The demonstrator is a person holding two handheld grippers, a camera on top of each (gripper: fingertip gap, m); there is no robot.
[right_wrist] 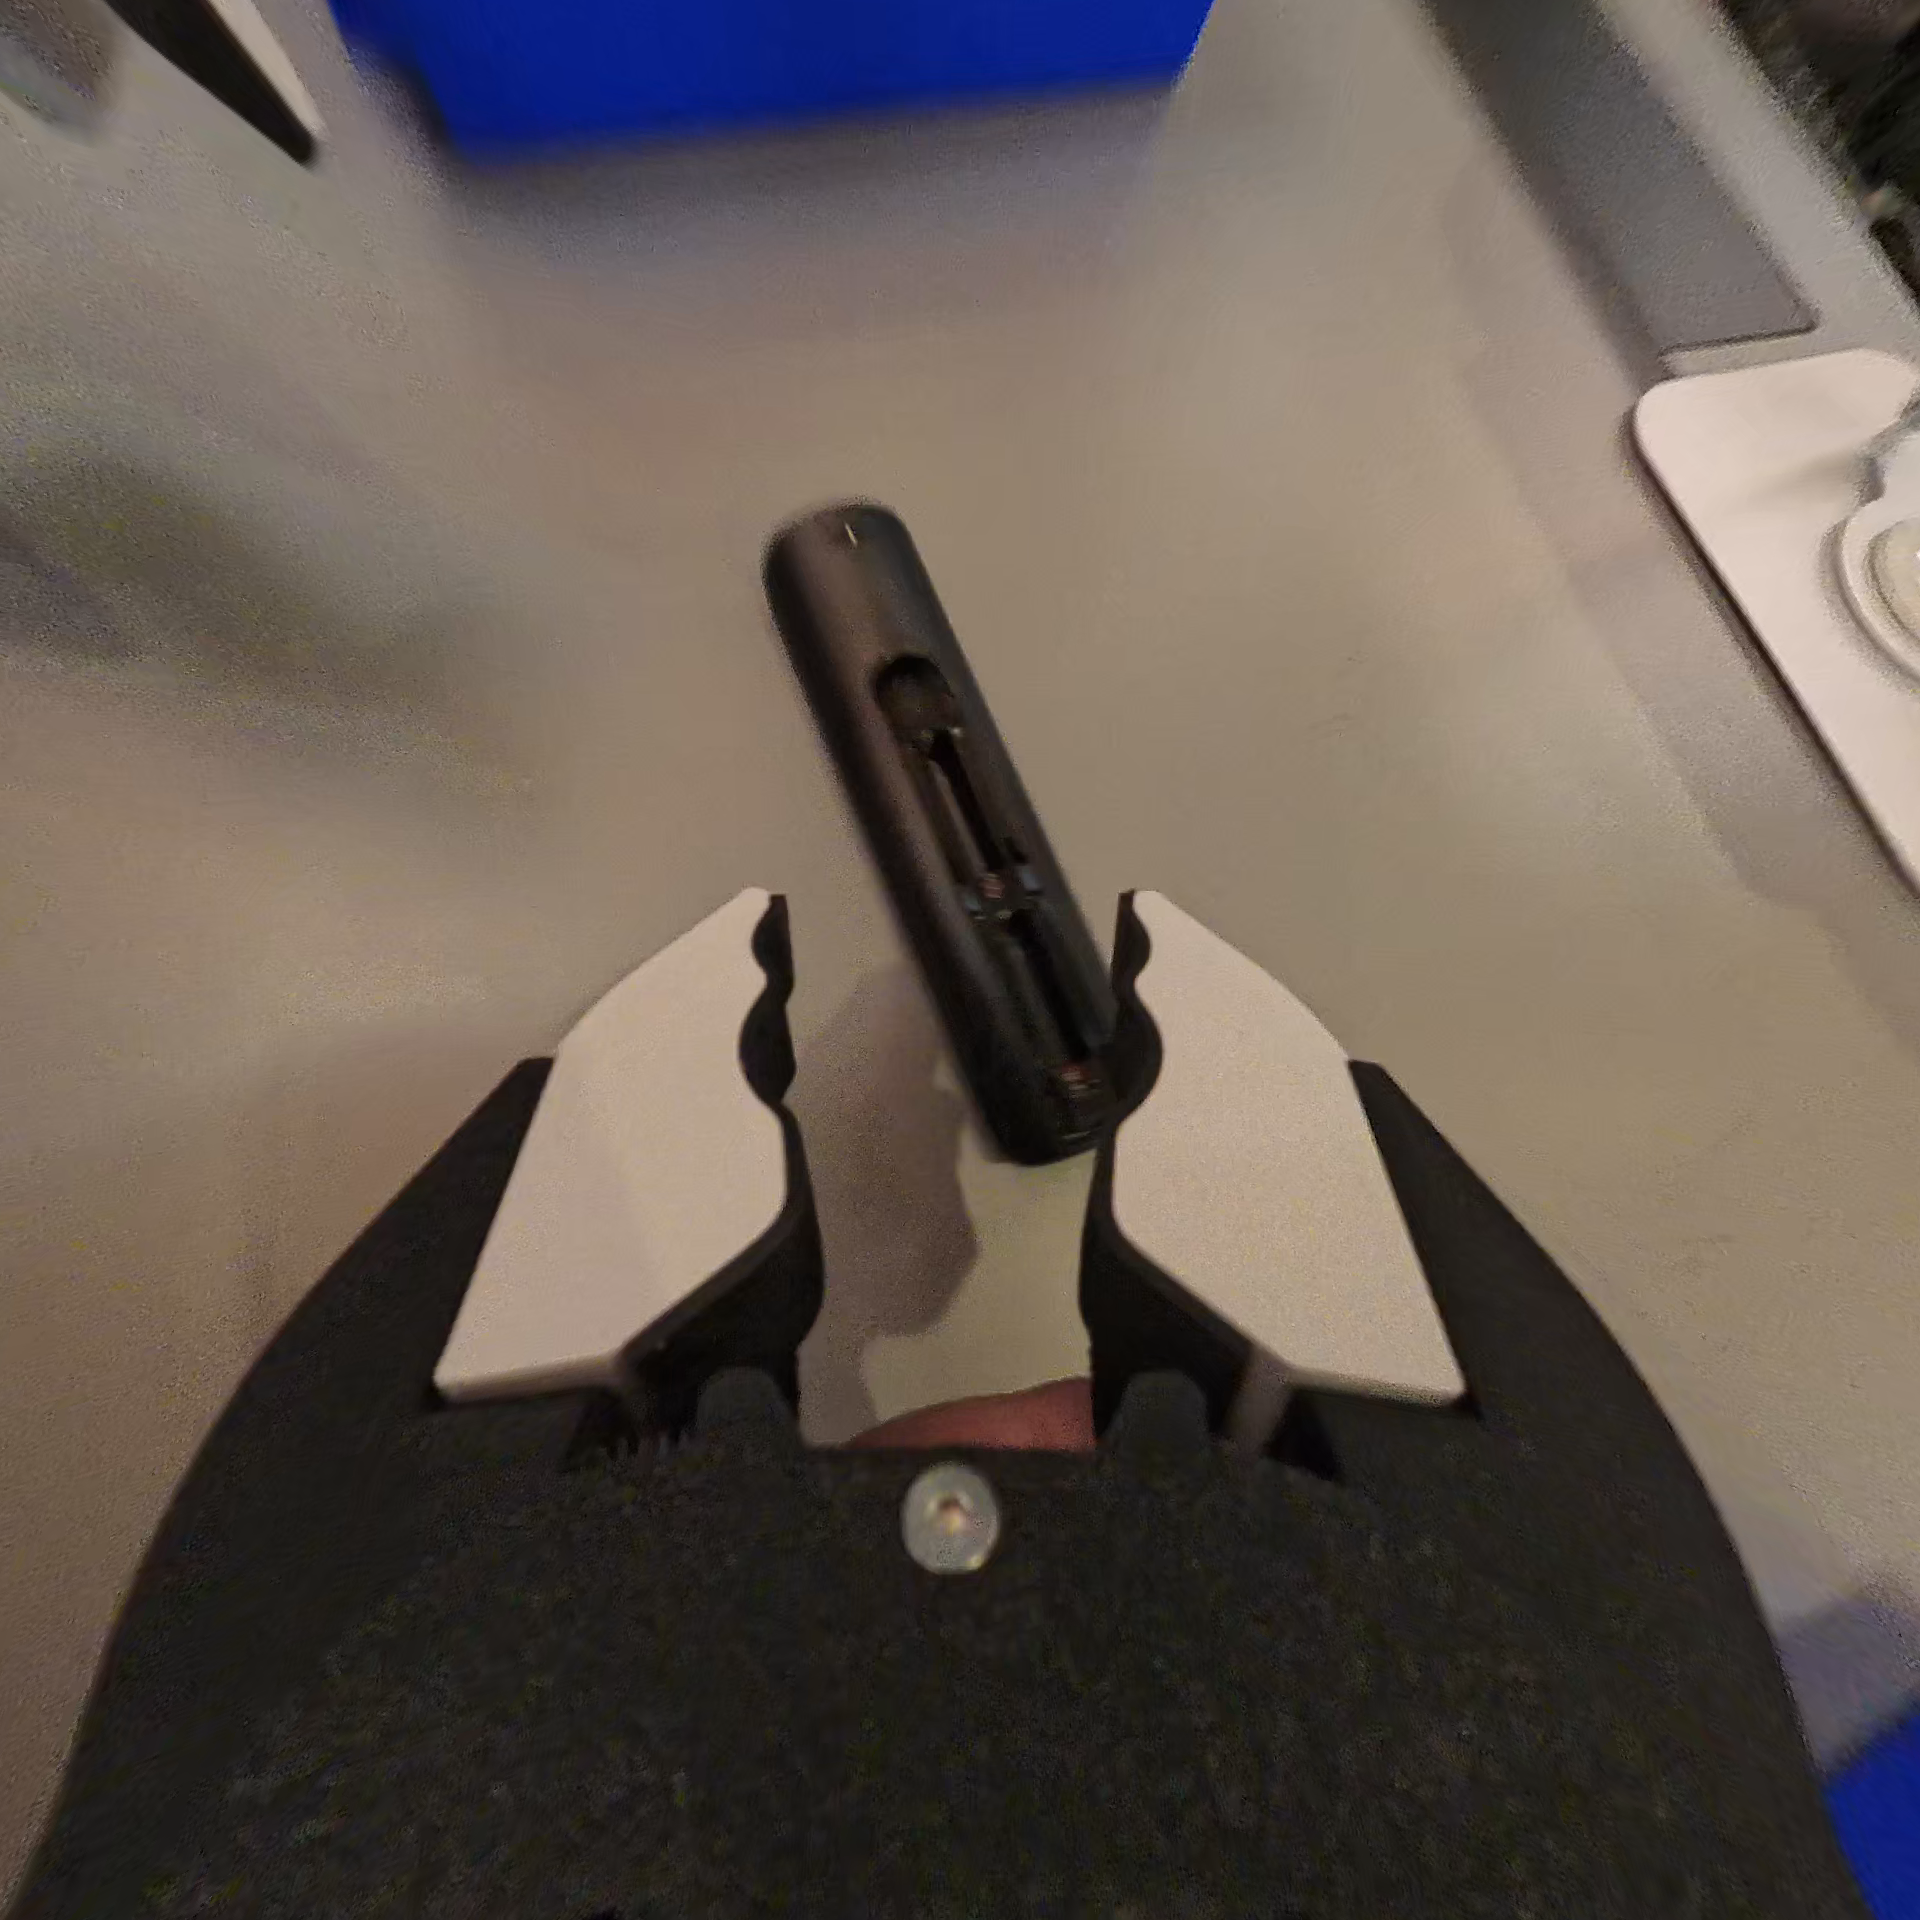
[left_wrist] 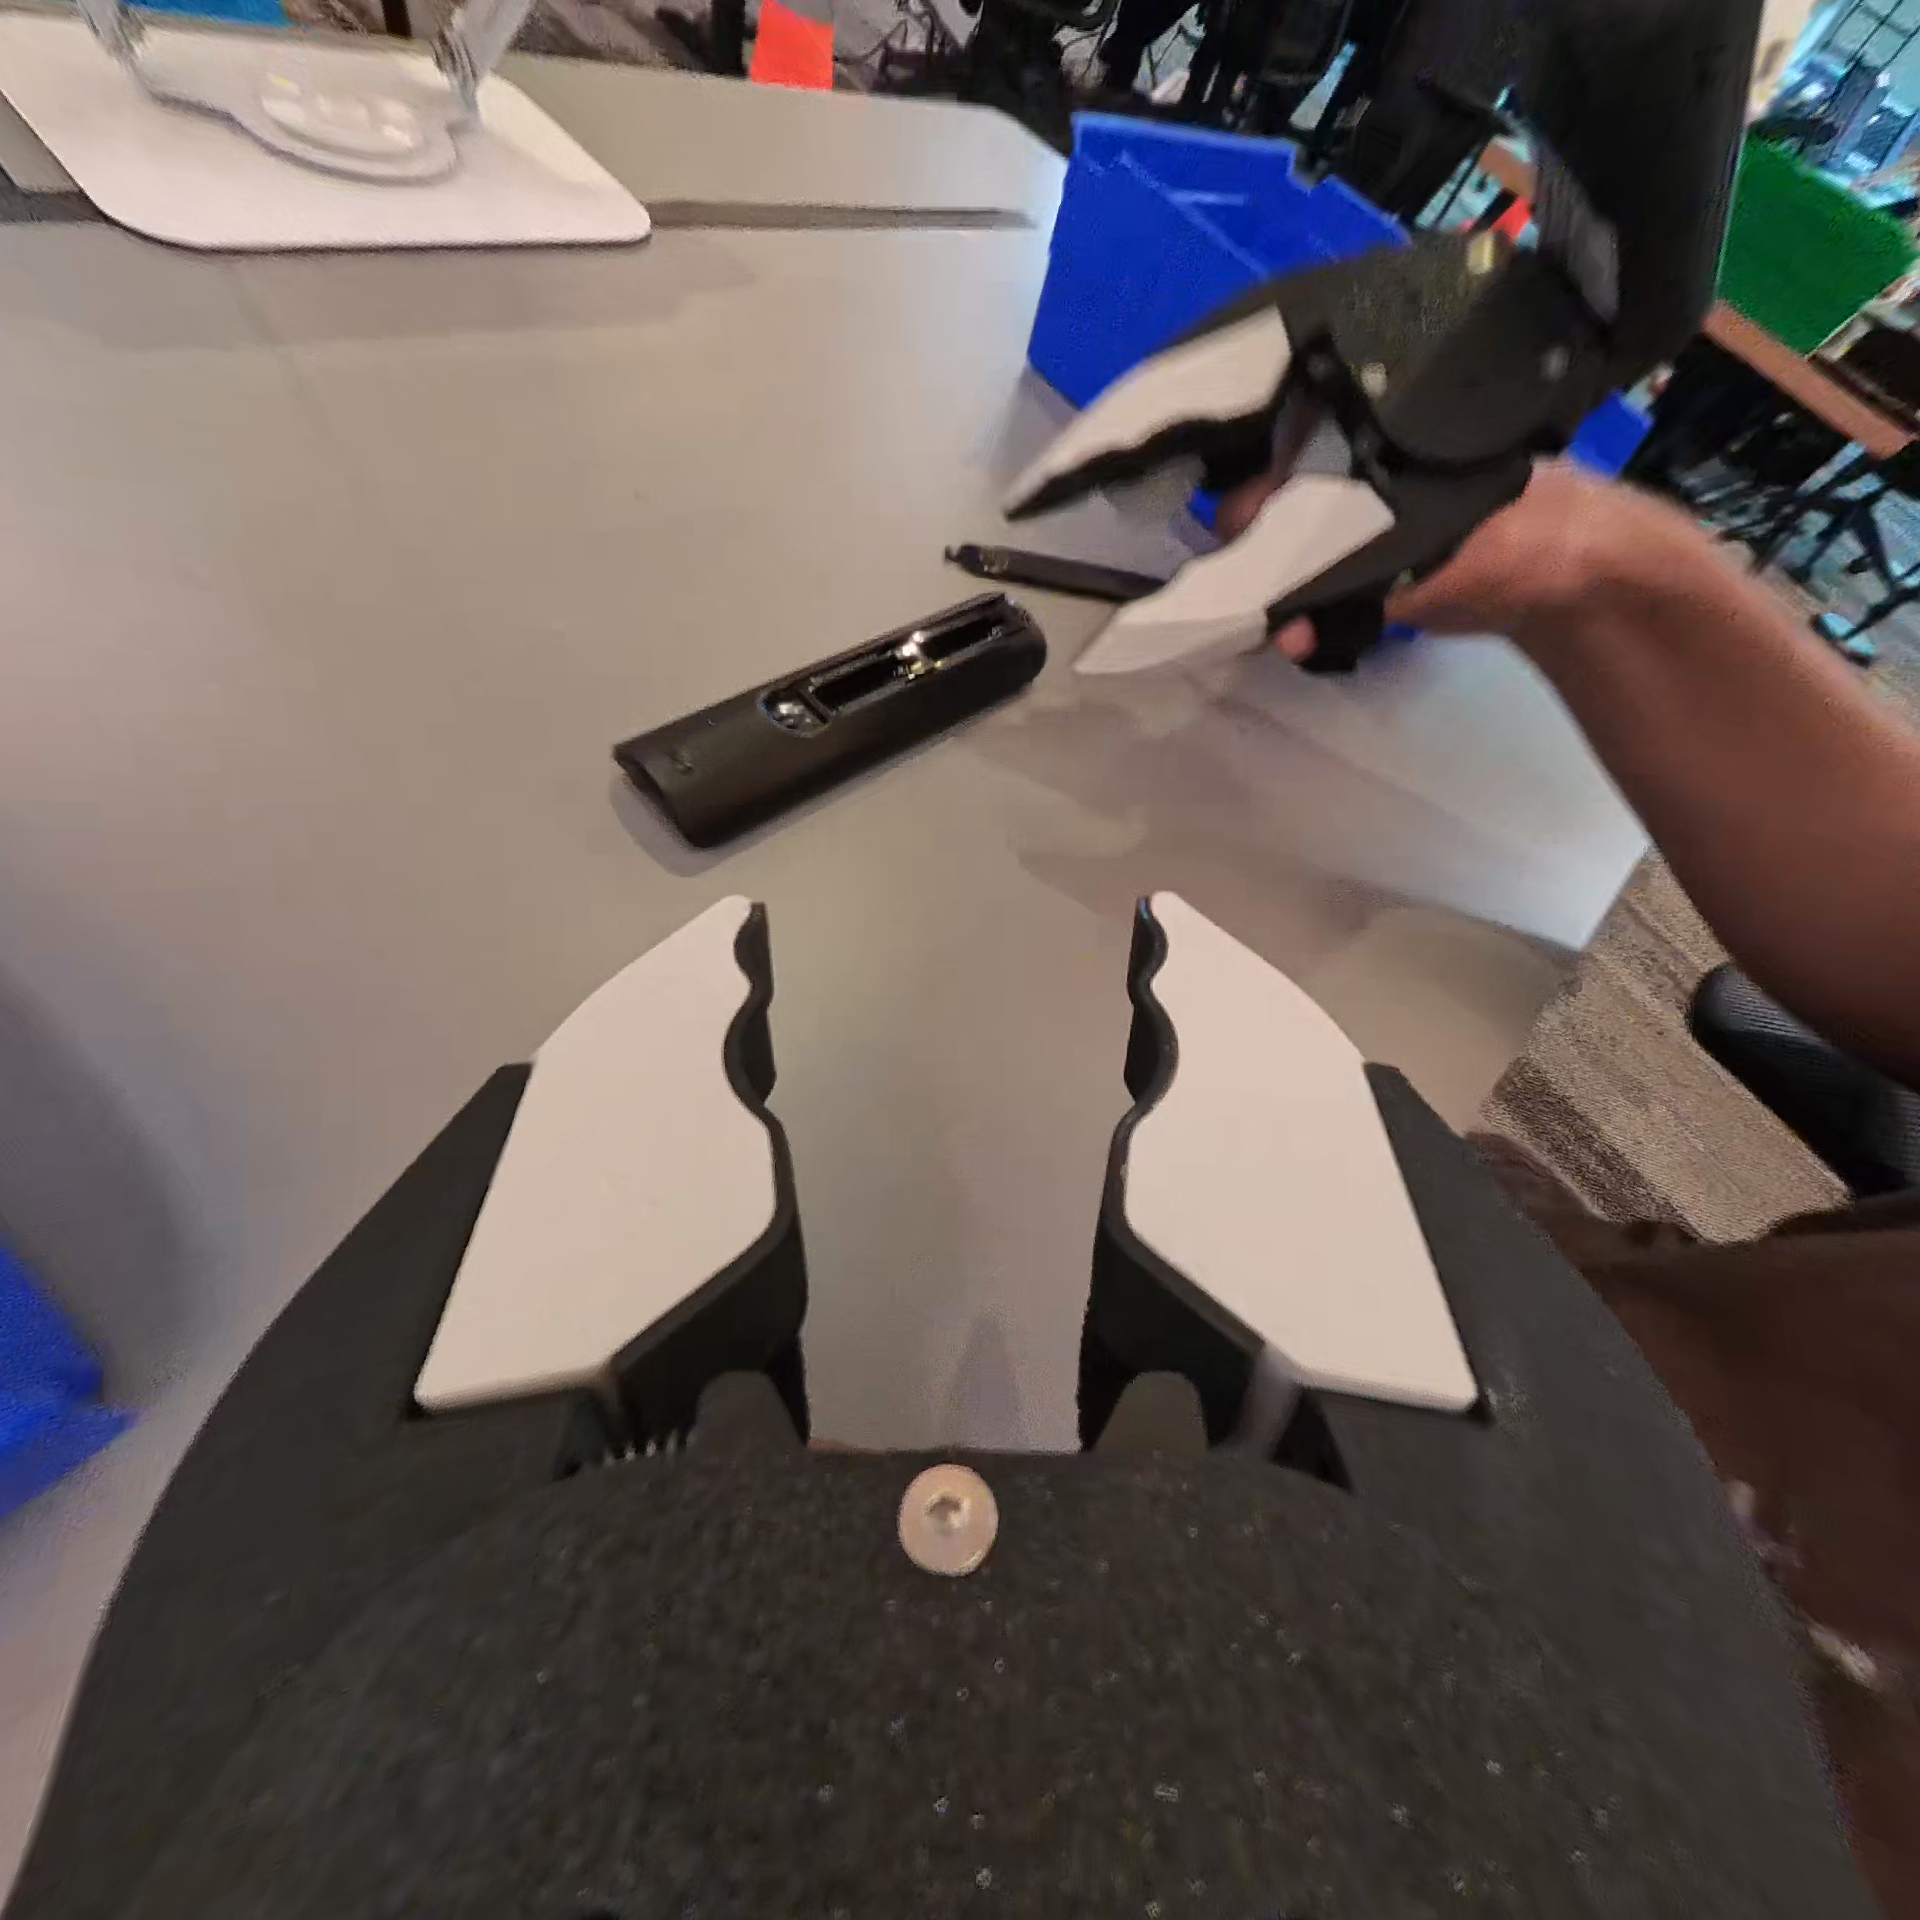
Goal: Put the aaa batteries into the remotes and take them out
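The left gripper (left_wrist: 951, 914), low in frame, and the right gripper (right_wrist: 951, 909) both gape empty, presumably readying for the remote (left_wrist: 831, 717) lying mid-frame, compartment exposed and batteryless.

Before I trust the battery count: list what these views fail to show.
- Remote bay: small and glinting in the left wrist view, motion-blurred in the right; batteries inside cannot be confirmed.
- Blue bin contents: walls hide them, the right hand-held gripper overlaps.
- Thin black strip: partly behind that gripper.
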